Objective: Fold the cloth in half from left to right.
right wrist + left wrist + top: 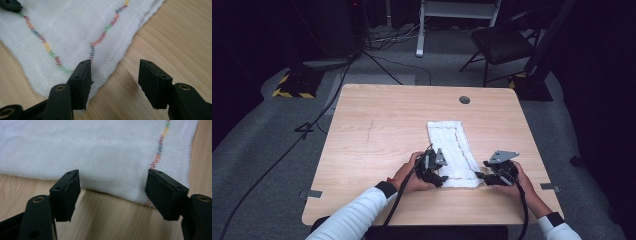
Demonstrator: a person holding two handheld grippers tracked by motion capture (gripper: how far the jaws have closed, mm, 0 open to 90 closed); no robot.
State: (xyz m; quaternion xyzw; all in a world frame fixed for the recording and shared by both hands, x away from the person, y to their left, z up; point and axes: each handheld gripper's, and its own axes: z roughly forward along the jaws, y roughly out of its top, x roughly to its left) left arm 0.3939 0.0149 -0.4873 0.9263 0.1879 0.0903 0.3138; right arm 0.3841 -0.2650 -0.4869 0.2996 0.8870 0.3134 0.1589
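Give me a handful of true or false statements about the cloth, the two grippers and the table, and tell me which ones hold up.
1. The white cloth lies flat on the wooden table. True.
2. The left gripper is clamped shut on the cloth. False: its jaws stand open at the cloth's near edge, with nothing pinched.
3. The cloth carries a line of multicoloured zigzag stitching. True.
4. The right gripper holds the cloth lifted off the table. False: its jaws are open at a corner of the cloth, which rests on the wood.
5. A round hole sits near the table's far edge. True.
6. The cloth is dark blue. False: it is white.
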